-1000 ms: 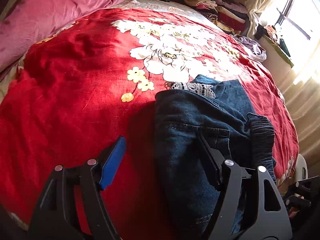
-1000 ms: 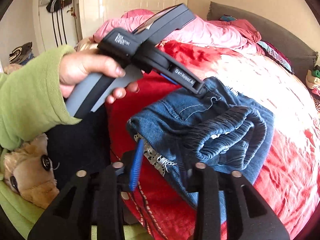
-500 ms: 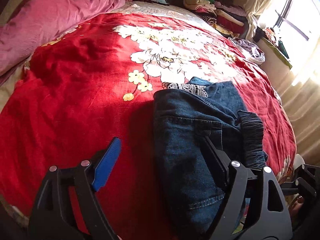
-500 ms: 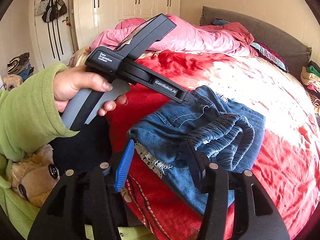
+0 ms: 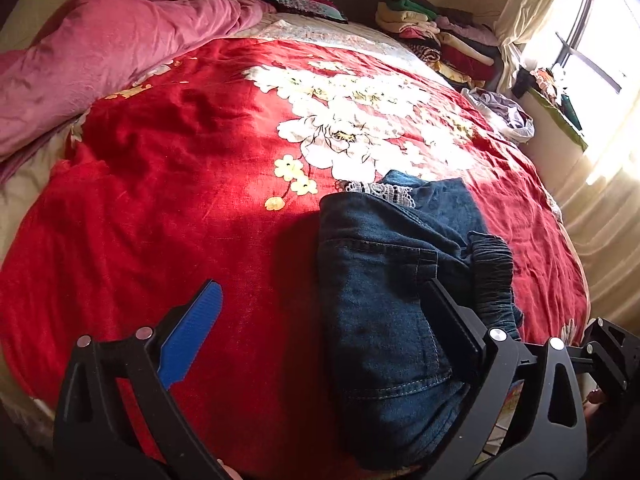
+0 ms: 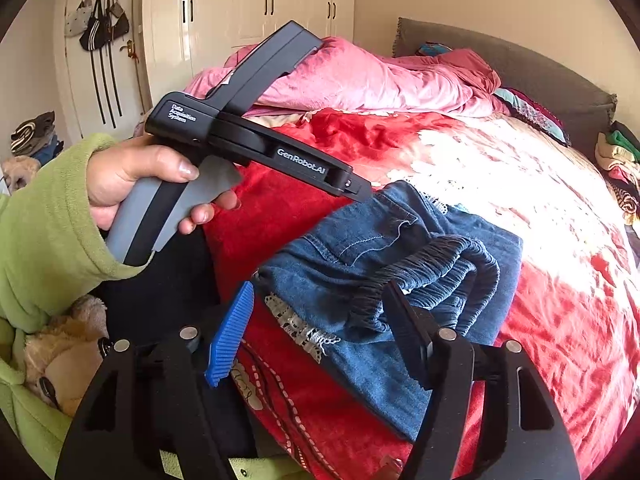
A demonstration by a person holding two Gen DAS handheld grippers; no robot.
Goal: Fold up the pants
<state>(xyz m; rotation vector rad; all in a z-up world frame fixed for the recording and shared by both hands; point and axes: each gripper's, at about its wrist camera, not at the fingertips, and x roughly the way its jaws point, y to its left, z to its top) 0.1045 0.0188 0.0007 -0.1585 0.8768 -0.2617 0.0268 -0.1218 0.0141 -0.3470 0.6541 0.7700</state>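
Dark blue denim pants (image 5: 384, 280) lie folded into a compact bundle on the red floral bedspread (image 5: 180, 200), with lace trim and a gathered elastic waistband (image 6: 440, 276) on top. They also show in the right wrist view (image 6: 360, 264). My left gripper (image 5: 320, 312) is open and empty, hovering above the near edge of the pants. My right gripper (image 6: 320, 312) is open and empty, just short of the bundle's corner. The left gripper's body (image 6: 260, 136), held by a hand in a green sleeve, shows in the right wrist view above the pants.
A pink duvet (image 5: 100, 52) is heaped at the bed's far left. Stacked folded clothes (image 5: 440, 36) sit at the far corner by the curtain and window. A stuffed toy (image 6: 60, 352) lies beside the bed edge. A wardrobe (image 6: 240, 0) stands behind.
Both grippers have drawn back and up from the folded pants. The pants have not moved. Both stay open.
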